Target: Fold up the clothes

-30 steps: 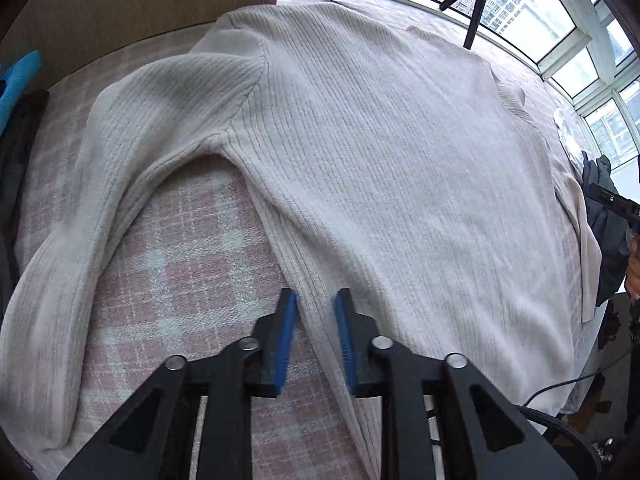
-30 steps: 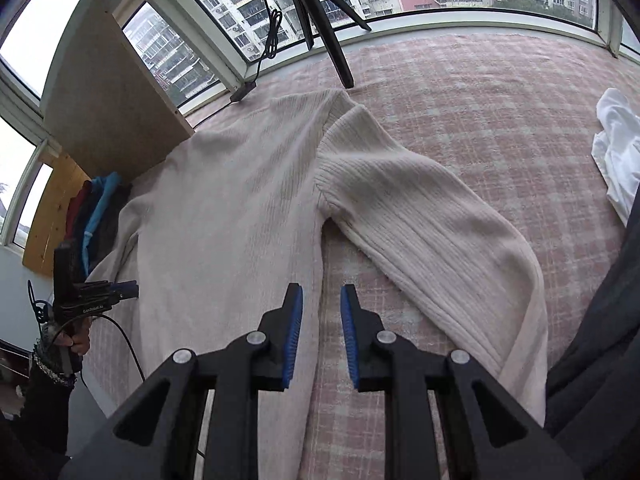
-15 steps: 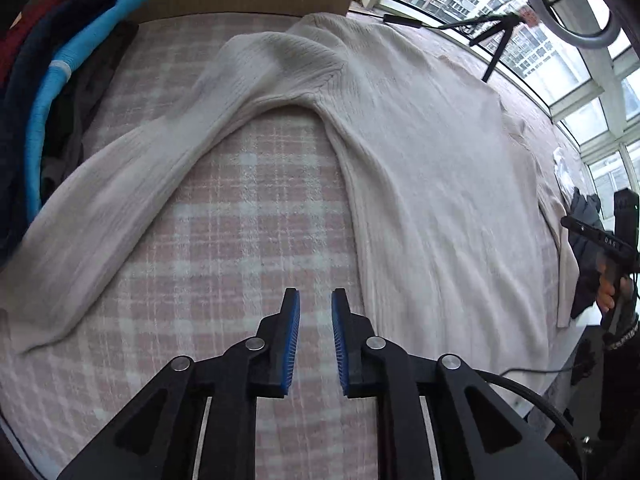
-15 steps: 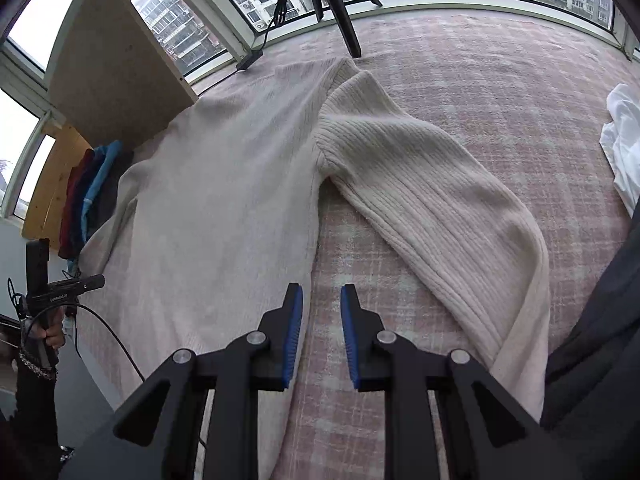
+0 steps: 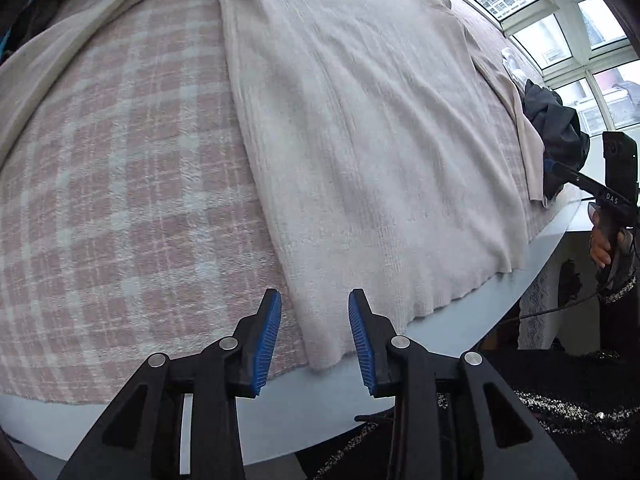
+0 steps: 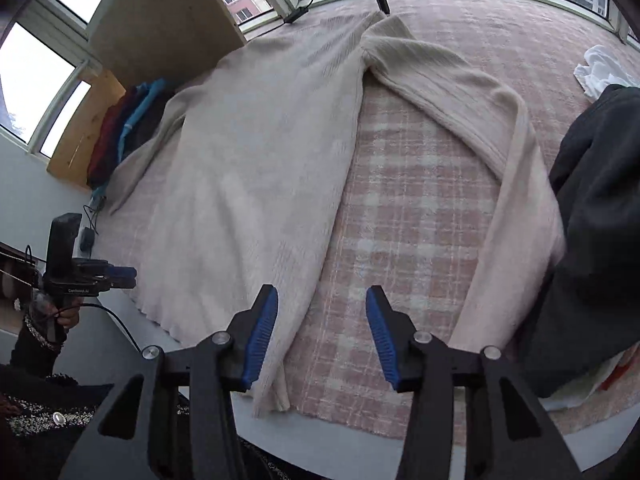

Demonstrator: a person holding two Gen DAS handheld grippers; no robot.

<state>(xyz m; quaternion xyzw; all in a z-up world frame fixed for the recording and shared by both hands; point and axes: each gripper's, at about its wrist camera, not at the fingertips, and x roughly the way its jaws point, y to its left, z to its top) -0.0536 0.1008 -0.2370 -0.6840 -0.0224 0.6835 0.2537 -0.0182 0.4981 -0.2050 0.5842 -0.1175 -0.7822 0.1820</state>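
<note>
Blanket [image 5: 120, 184]: a pink and white plaid cover lay under everything you worked on, reaching the near table edge at 6 o'clock in both wrist views.
Sweater [image 5: 360, 140]: your cream ribbed sweater lay flat on the blanket, hem toward you and shoulders toward 12 o'clock. In the left wrist view its body filled the frame from centre to 2 o'clock, and its near hem corner sat between your left fingers. In the right wrist view the body [image 6: 256, 168] ran from 12 down to 7 o'clock, with the other hem corner just inside your left-hand finger.
Sleeves: one sleeve [image 6: 492, 168] bent from the shoulder at 12 o'clock out to 3 and back down to 5 o'clock. The other [image 5: 80, 28] trailed off toward 10 o'clock in the left wrist view.
Dark garment [image 6: 600, 208]: a dark grey piece was heaped at 3 o'clock, touching the sleeve's outer edge.
Stacked clothes [image 6: 128, 132]: red and blue pieces sat at 9 to 10 o'clock beside a wooden board [image 6: 160, 16].
White cloth [image 6: 600, 72]: it was crumpled at 2 o'clock, well apart from the sweater.
Left gripper [image 5: 314, 338]: you had its jaws spread wide, straddling the hem corner without pinching it; nothing was held.
Right gripper [image 6: 320, 340]: you had it spread even wider, low over the blanket beside the hem, with nothing in its grasp.
</note>
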